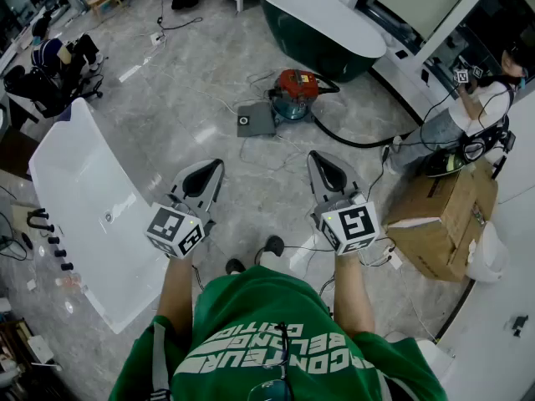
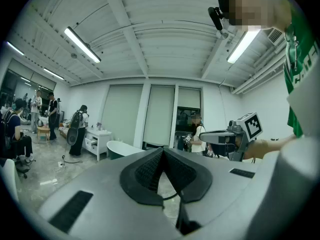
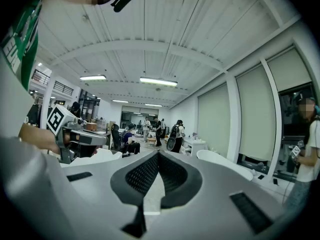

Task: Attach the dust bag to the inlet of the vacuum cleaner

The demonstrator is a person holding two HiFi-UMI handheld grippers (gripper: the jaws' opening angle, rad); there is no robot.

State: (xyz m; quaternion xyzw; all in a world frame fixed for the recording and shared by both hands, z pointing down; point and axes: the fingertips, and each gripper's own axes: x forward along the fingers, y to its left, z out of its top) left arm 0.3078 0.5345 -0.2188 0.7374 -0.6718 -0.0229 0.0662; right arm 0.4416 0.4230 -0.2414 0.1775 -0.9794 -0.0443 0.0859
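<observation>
A red and teal vacuum cleaner (image 1: 294, 93) stands on the marble floor ahead of me, its black hose (image 1: 355, 140) curving off to the right. A grey square piece (image 1: 255, 119) lies flat on the floor just left of it. My left gripper (image 1: 209, 170) and right gripper (image 1: 321, 162) are held level at waist height, well short of the vacuum, both shut with nothing between the jaws. The left gripper view shows its jaws (image 2: 163, 153) pressed together, with the right gripper (image 2: 225, 138) off to its side. The right gripper view shows the same closed tips (image 3: 158, 155).
A white bathtub (image 1: 92, 207) stands on my left and a dark green one (image 1: 318, 27) behind the vacuum. A cardboard box (image 1: 447, 215) sits at the right, where a person (image 1: 468, 111) crouches. Cables run across the floor. More people stand by desks far left.
</observation>
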